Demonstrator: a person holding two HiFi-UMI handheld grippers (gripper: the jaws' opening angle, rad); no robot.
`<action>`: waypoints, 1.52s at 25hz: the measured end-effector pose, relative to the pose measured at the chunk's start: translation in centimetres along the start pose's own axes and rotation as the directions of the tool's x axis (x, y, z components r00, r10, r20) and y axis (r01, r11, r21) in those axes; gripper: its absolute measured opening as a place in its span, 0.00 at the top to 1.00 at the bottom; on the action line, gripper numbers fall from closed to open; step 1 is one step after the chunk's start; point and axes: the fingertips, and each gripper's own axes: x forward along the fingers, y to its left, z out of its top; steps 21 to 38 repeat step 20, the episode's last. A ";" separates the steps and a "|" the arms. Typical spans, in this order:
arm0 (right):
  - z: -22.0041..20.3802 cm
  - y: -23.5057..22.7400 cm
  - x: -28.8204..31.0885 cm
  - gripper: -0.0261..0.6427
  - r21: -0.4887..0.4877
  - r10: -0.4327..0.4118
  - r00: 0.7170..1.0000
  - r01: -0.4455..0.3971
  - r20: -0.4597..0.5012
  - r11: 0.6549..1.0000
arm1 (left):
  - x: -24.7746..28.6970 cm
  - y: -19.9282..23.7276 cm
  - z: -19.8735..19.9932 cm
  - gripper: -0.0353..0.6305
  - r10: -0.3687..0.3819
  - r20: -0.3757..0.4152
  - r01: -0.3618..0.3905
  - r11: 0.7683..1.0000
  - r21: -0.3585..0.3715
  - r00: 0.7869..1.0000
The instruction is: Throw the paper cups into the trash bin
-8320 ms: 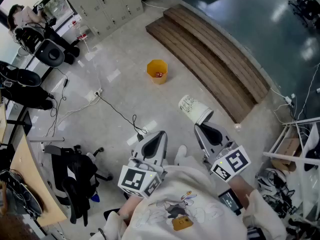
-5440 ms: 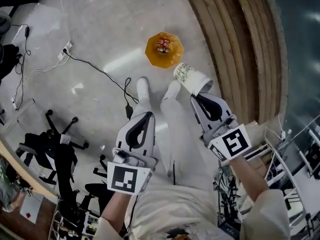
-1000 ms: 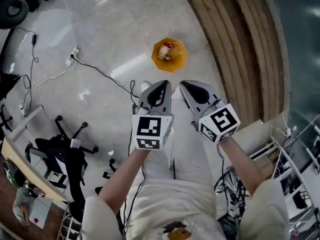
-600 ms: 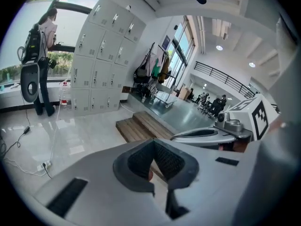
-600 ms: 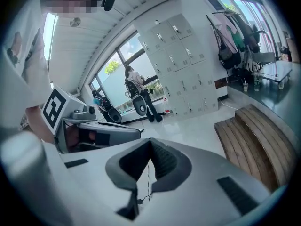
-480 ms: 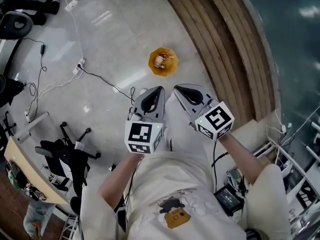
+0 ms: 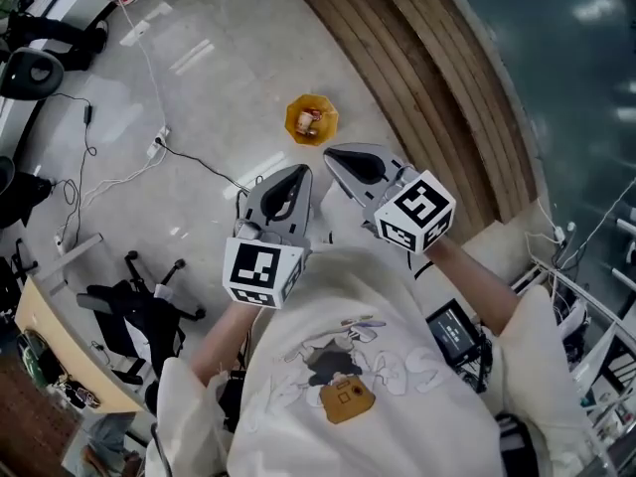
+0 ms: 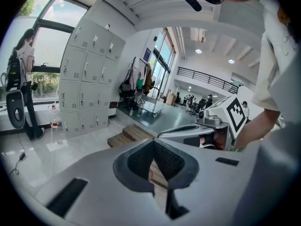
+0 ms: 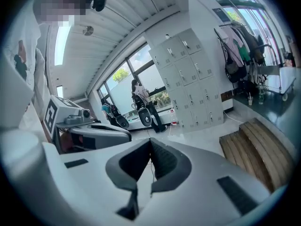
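Both pairs of jaws are pressed together, empty: left gripper [image 7: 296,175] beside right gripper [image 7: 338,157], over the grey floor [image 7: 199,117]. White paper cup [image 7: 308,121] lies inside the yellow plastic trash bin [image 7: 325,107].

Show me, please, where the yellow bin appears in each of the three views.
Head view: bin at upper centre, just left of the wooden steps.
Left gripper view: bin not in it; steps just left of centre.
Right gripper view: bin not in it; steps at lower right.
Shared landmark: the steps.
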 end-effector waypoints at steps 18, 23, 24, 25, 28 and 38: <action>4.0 1.9 -3.6 0.95 -0.030 -0.018 1.000 0.019 0.018 0.999 | -2.3 -1.3 6.3 0.94 0.028 0.173 -0.021 0.999 -0.039 0.985; 3.5 2.0 -4.0 0.95 -0.025 -0.012 1.000 0.012 0.006 1.000 | -2.1 -1.8 6.3 0.94 0.025 0.173 -0.017 0.999 -0.046 0.985; 3.5 2.0 -4.0 0.95 -0.025 -0.012 1.000 0.012 0.006 1.000 | -2.1 -1.8 6.3 0.94 0.025 0.173 -0.017 0.999 -0.046 0.985; 3.5 2.0 -4.0 0.95 -0.025 -0.012 1.000 0.012 0.006 1.000 | -2.1 -1.8 6.3 0.94 0.025 0.173 -0.017 0.999 -0.046 0.985; 3.5 2.0 -4.0 0.95 -0.025 -0.012 1.000 0.012 0.006 1.000 | -2.1 -1.8 6.3 0.94 0.025 0.173 -0.017 0.999 -0.046 0.985; 3.5 2.0 -4.0 0.95 -0.025 -0.012 1.000 0.012 0.006 1.000 | -2.1 -1.8 6.3 0.94 0.025 0.173 -0.017 0.999 -0.046 0.985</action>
